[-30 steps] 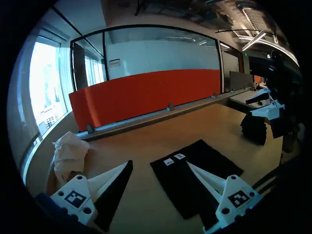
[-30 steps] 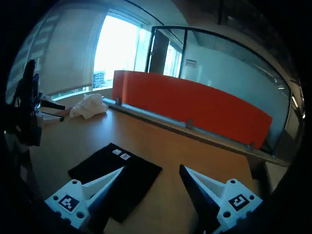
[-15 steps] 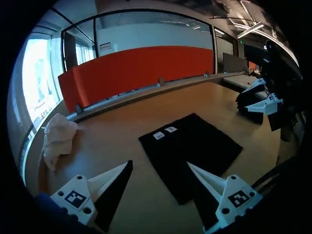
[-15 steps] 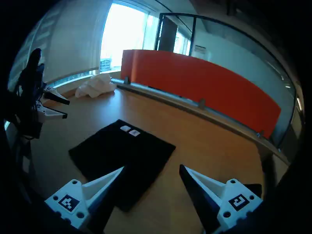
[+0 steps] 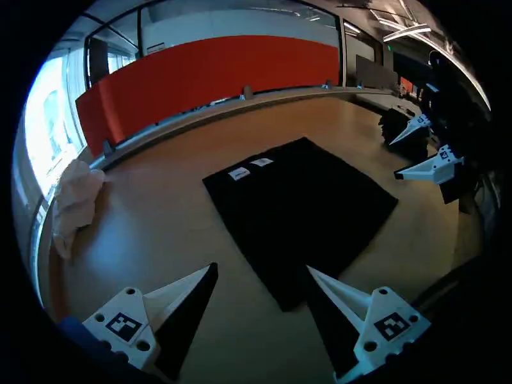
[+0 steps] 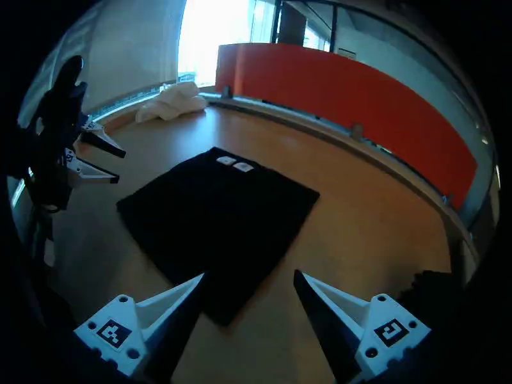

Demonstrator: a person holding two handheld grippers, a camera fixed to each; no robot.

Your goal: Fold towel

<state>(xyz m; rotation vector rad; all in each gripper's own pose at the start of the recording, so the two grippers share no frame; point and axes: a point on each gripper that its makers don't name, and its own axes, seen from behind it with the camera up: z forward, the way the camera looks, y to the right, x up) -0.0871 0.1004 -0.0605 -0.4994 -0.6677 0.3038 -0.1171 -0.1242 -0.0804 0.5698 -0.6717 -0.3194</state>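
Across the light wooden desk [image 5: 160,211], spread flat: black rectangular cloth towel [image 5: 301,198].
Over its near edge, left gripper [image 5: 260,267] and right gripper [image 6: 249,274], both released, grasping nothing.

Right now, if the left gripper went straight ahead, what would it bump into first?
Probably the black towel lying flat on the table. The open left gripper points down at the towel's near part. I can't tell how far off it is.

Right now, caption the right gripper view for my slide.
Open right gripper hovers above a flat black towel on the wooden table.
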